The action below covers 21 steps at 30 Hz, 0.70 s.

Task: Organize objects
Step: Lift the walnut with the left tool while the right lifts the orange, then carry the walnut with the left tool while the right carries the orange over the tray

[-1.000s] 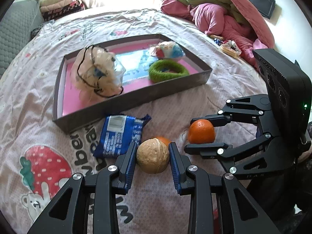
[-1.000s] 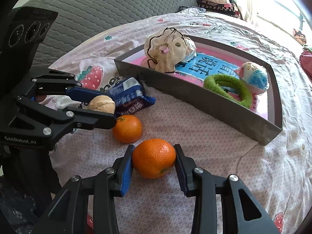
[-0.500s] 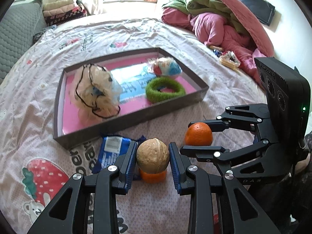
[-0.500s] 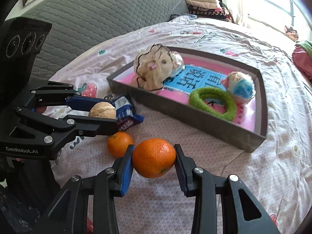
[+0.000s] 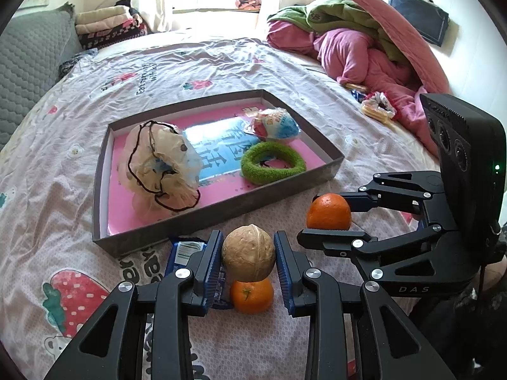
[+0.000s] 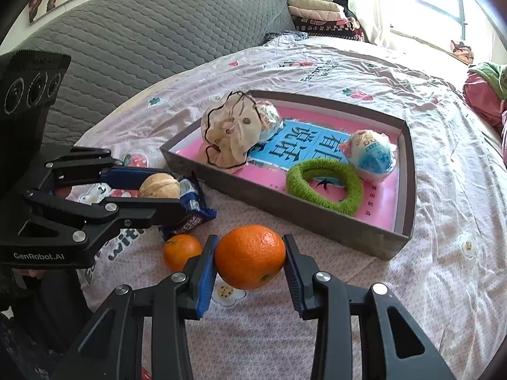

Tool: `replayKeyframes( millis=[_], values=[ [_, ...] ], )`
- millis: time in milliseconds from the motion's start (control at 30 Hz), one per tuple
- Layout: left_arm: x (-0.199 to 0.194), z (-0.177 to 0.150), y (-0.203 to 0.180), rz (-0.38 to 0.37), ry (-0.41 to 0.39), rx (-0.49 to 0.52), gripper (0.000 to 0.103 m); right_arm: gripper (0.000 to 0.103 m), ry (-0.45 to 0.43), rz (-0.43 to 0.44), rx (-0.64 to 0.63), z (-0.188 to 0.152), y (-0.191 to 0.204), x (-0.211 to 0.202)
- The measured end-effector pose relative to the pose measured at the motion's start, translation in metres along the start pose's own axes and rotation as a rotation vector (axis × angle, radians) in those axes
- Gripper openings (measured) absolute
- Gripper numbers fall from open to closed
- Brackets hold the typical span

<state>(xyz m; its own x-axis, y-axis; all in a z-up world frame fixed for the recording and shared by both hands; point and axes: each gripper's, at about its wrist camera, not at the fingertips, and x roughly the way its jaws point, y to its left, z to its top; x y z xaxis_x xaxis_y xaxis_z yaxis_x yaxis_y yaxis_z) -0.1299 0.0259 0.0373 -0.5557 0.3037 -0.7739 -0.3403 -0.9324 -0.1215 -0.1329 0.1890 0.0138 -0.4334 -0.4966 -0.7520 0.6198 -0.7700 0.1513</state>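
Here the left hand-held gripper (image 5: 248,255) is clamped on a walnut (image 5: 248,252), both blue pads pressed to its sides, and holds it above the bed (image 5: 79,228). Directly under the walnut a small mandarin (image 5: 252,295) lies on the printed sheet, with a blue snack wrapper (image 5: 185,250) just beside it, partly hidden by the left finger. The right hand-held gripper (image 6: 250,258) is clamped on a larger orange (image 6: 250,256), lifted clear of the sheet and close to the near wall of the shallow grey box (image 6: 317,218).

The box sits a little beyond both grippers, its near rim low and its pink floor partly taken up. A crumpled plastic bag with a black drawstring (image 5: 160,164) fills the left end, a green fuzzy ring (image 5: 272,166) lies near the front wall toward the right, and a wrapped blue-and-white ball (image 5: 275,125) rests behind the ring, just beside it. Between the bag and the ring the blue printed panel on the floor is bare. Beyond the far rim the sheet runs open toward the window; a heap of pink and green bedding (image 5: 364,47) crowds the right edge of the bed, and a grey quilted headboard (image 6: 142,38) bounds the left side.
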Motion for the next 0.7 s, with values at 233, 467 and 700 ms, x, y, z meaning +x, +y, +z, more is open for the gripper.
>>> replayKeyframes(
  millis=[233, 467, 700],
  values=[
    [-0.002, 0.007, 0.009, 0.014, -0.021, -0.032, 0.033, 0.04, -0.042, -0.009, 0.017, 0.012, -0.003, -0.004],
    [-0.003, 0.014, 0.021, 0.034, -0.045, -0.073, 0.033, 0.04, -0.08, -0.02, 0.028, 0.022, -0.003, -0.008],
    [-0.01, 0.023, 0.03, 0.077, -0.1, -0.096, 0.033, 0.04, -0.129, -0.059, 0.025, 0.031, -0.004, -0.013]
  ],
)
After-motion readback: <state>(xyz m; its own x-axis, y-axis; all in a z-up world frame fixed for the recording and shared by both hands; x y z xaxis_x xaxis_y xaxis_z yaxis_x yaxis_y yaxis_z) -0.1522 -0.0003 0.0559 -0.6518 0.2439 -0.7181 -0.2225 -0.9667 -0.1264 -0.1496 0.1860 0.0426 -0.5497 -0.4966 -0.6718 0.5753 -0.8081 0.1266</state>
